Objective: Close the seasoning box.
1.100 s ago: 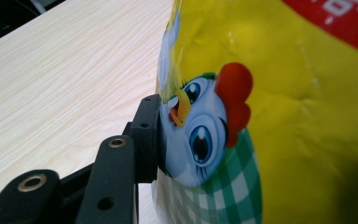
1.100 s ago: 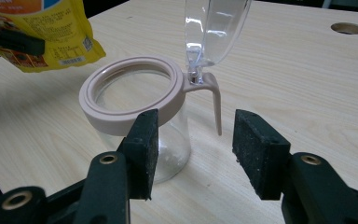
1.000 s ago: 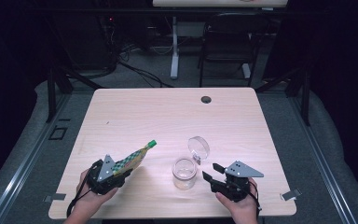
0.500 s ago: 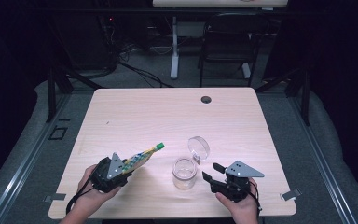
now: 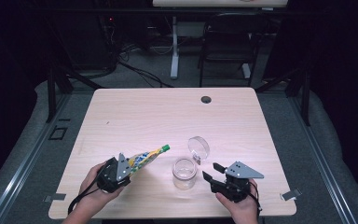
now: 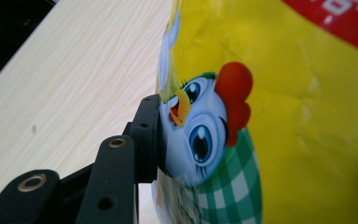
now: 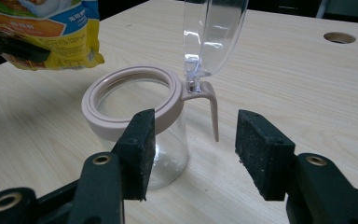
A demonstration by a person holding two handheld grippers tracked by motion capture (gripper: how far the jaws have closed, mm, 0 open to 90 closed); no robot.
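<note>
A yellow snack bag (image 5: 145,157) with a cartoon chick and a green tip is held off the table, its tip slanting up and right toward the jar. My left gripper (image 5: 128,164) is shut on the bag's lower end; one finger (image 6: 148,136) presses its printed face (image 6: 284,116), the other is hidden behind it. A clear glass jar (image 5: 184,173) with a pinkish rim (image 7: 129,100) stands open, its clear hinged lid (image 5: 199,147) tipped up behind. My right gripper (image 5: 212,171) sits just right of the jar, open (image 7: 193,149), nothing pressed between its pads.
The light wooden table (image 5: 168,116) has a round cable hole (image 5: 206,99) near its far edge. Dark floor, cables and a chair (image 5: 228,42) lie beyond the table. The bag's corner (image 7: 51,32) hangs left of the jar in the right gripper view.
My left gripper has carried the bag to the right, closer to the jar, and a little higher. The right gripper, jar and lid have stayed put.
</note>
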